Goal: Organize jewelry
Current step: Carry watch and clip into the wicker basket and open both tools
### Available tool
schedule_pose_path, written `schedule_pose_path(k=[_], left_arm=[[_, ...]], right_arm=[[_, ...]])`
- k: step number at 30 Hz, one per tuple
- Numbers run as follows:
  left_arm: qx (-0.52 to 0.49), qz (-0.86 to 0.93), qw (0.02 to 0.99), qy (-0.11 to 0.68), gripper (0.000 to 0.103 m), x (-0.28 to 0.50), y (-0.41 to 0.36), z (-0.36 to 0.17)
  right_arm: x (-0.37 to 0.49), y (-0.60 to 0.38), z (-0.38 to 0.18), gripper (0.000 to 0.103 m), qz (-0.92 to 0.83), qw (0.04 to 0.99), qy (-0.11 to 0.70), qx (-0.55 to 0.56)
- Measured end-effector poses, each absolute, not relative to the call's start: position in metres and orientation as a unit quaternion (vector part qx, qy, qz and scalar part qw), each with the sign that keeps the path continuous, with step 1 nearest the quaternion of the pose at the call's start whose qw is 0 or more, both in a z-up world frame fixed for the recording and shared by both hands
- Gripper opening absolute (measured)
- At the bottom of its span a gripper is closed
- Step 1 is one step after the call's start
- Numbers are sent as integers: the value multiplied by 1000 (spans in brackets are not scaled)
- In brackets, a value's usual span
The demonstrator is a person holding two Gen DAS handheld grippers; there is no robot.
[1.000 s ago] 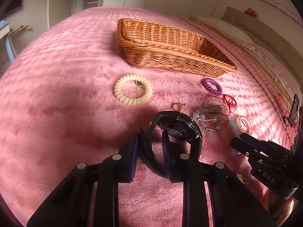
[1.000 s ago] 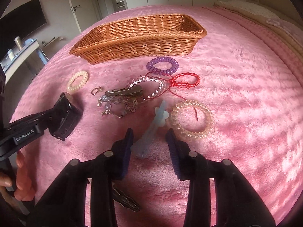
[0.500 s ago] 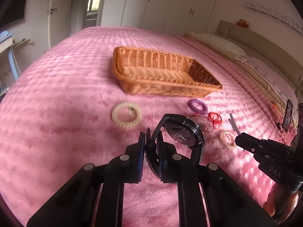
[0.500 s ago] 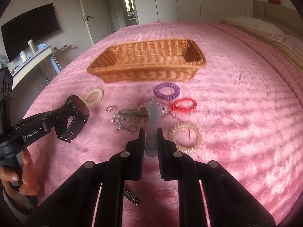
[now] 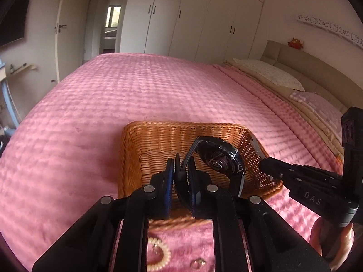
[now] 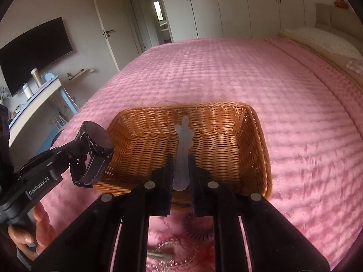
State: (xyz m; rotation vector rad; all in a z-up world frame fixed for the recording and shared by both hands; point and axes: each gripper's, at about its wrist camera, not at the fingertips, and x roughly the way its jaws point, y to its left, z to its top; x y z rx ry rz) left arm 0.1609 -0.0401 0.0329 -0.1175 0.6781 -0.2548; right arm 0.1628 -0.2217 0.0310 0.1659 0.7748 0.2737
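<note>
My left gripper [image 5: 181, 174] is shut on the strap of a black wristwatch [image 5: 217, 158] and holds it above the near end of the wicker basket [image 5: 136, 149]. My right gripper [image 6: 180, 170] is shut on a pale blue hair clip [image 6: 183, 140] and holds it over the same basket [image 6: 249, 140], which looks empty. The left gripper with the watch [image 6: 95, 145] hangs at the basket's left rim in the right wrist view. The right gripper [image 5: 263, 165] shows at the basket's right rim in the left wrist view.
The pink bedspread [image 5: 113, 95] lies all around the basket. A cream spiral bracelet [image 5: 161, 256] and a small gold clasp [image 5: 197, 263] lie below the left gripper. A purple spiral tie [image 6: 199, 229] and a bead bracelet [image 6: 172, 251] lie below the right gripper. Pillows [image 5: 267, 72] are at the far right.
Both grippers closed on their items, the watch and the hair clip, lifted them off the bedspread and carried them forward over the basket.
</note>
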Motion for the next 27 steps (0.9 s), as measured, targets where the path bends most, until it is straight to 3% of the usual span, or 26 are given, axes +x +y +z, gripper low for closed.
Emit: schedule_pose_path(k=[9,12,16,18,23,27], left_arm=[[-37,-117,915,385,12,211,-48,-16],[-33,-119,911,394,19,210,-49,-21],[-28,-131,918,373,41,193,-47,-9],[-28,-134,921,364,42,180,-43,1],[-63,-167,925,336,43,140,-20,25],[-94,-182,929,308,45,102,7,42]], right_arm=[[225,-220,-18,11,125,881,450,78],[227,-220,-29,11,124,876,461,74],[217,-221,-23,17,132,877,455,78],[205,-222,-14,24,130,884,443,70],[171,-227,11,24,134,899,413,64],[128,-236,31,31,144,910,384,63]])
